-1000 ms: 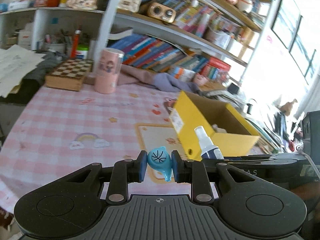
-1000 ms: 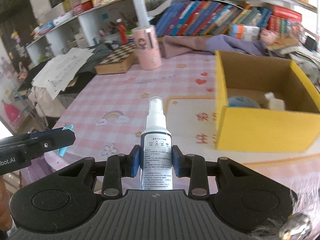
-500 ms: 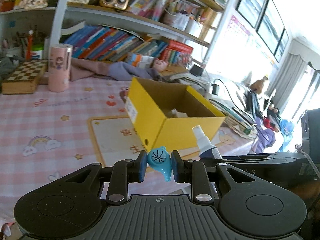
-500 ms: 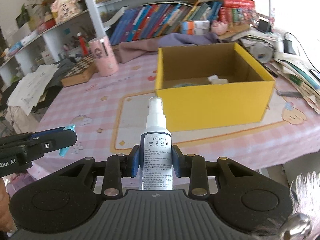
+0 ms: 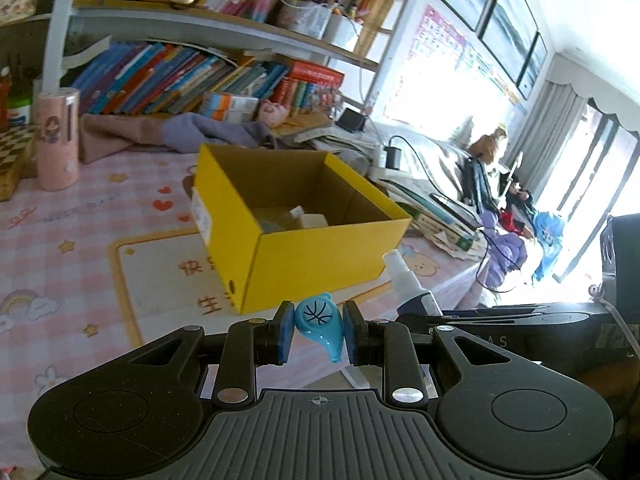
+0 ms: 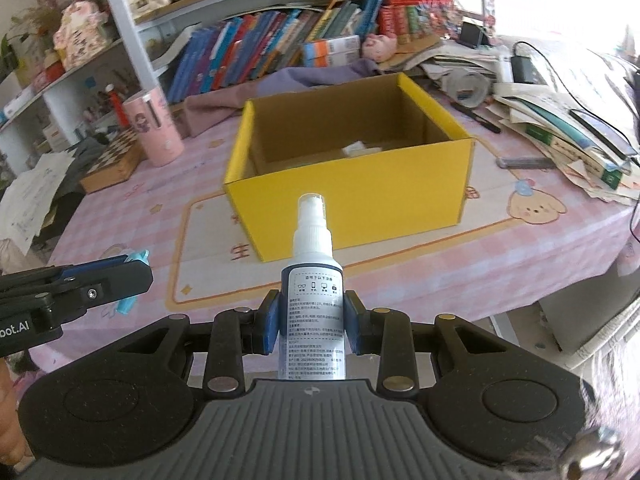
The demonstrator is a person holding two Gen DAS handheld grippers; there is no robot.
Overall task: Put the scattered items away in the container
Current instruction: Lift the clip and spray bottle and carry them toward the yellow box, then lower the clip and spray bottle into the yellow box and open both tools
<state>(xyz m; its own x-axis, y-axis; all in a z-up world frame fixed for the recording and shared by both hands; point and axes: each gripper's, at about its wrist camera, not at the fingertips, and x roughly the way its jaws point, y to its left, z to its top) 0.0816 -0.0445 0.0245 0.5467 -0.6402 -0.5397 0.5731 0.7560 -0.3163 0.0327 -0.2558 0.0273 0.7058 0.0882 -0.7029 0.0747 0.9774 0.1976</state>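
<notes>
The left hand-held gripper (image 5: 317,330) is clenched on a small glossy blue teardrop-shaped toy (image 5: 320,321) with a basketball line pattern, held above the near edge of the counter (image 5: 72,240), which wears a pink checked cloth with cartoon prints. Ahead of both stands the open yellow cardboard box (image 6: 352,196), plain brown inside, with a pale item on its floor. The right hand-held gripper (image 6: 312,322) grips a smooth cylindrical spray bottle (image 6: 314,300) by its printed label, white nozzle upright, just short of the box's front wall.
</notes>
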